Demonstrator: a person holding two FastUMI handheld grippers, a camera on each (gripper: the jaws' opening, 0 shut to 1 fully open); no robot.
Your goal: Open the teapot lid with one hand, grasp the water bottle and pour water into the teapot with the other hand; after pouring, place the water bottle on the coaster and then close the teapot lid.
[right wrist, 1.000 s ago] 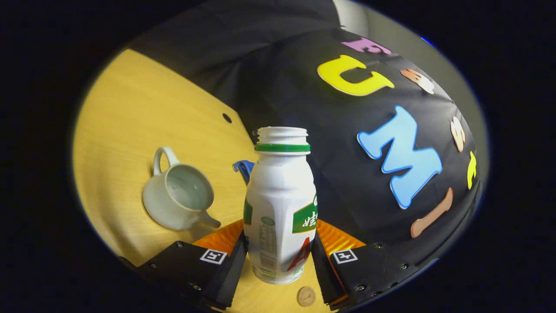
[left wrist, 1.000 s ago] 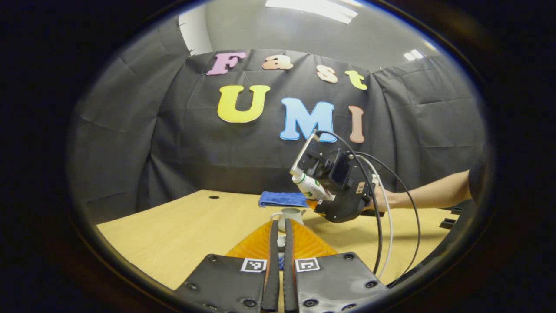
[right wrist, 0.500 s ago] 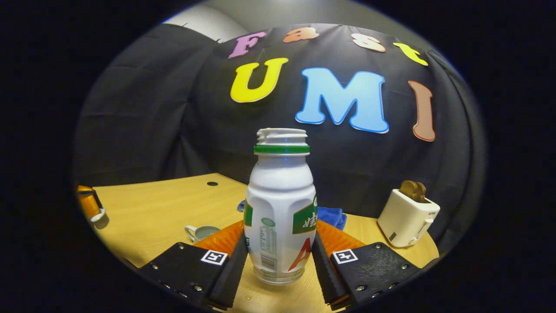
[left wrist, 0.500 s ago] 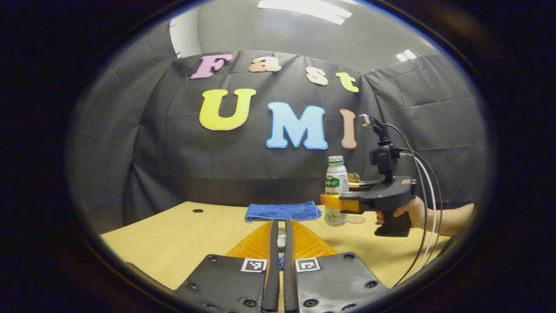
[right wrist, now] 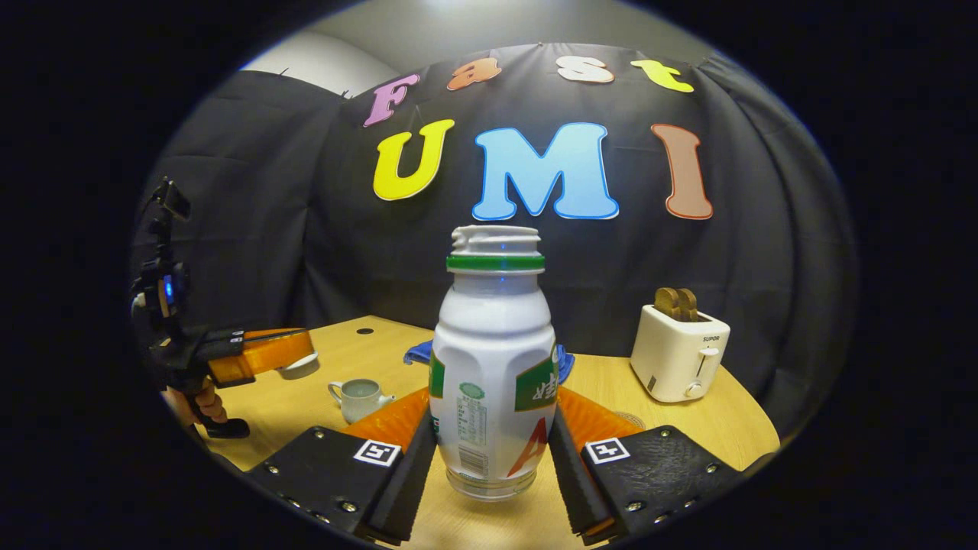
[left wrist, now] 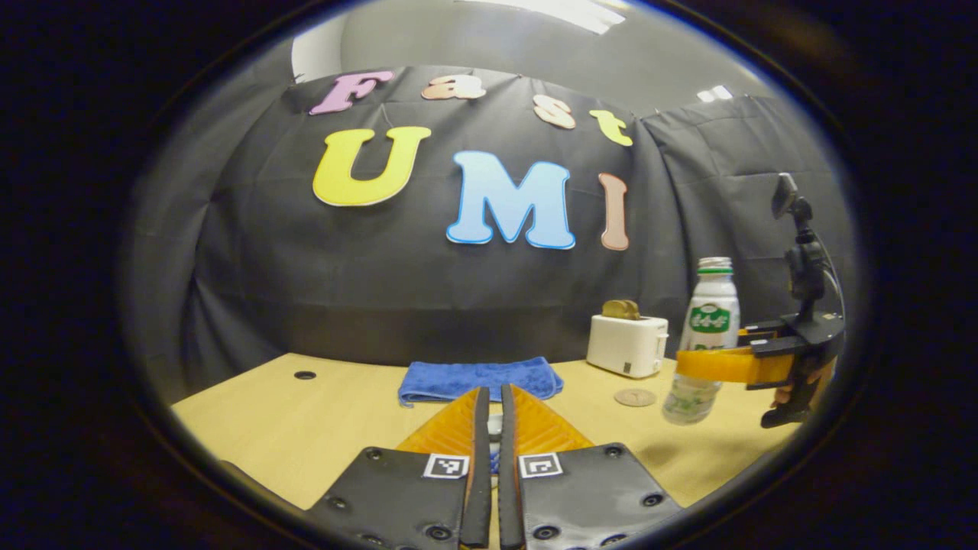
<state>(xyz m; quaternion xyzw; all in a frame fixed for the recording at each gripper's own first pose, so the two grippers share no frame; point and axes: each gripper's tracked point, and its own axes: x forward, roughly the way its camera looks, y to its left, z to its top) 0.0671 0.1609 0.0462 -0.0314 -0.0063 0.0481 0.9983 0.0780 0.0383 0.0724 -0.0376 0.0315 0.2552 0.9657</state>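
The right gripper (right wrist: 493, 458) clamps the upright water bottle (right wrist: 493, 367), center frame. The coaster (left wrist: 635, 397) lies just left of the bottle. The left gripper (left wrist: 490, 458) pinches the lid.

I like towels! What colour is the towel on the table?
Blue towel, clearest in the left gripper view.

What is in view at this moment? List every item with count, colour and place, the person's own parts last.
water bottle: 1, white with green ring, uncapped, upright, held above the table.
teapot: 1, pale, lid off, on the table left of the bottle.
lid: 1, pale, in the left tool.
coaster: 1, brown disc, before the toaster.
toaster: 1, cream, toast inside, far right.
cloth: 1, blue, by the back wall.
table: 1, light wood.
left tool: shut on the lid.
right tool: shut on the bottle.
hand: 1, holding the left tool.
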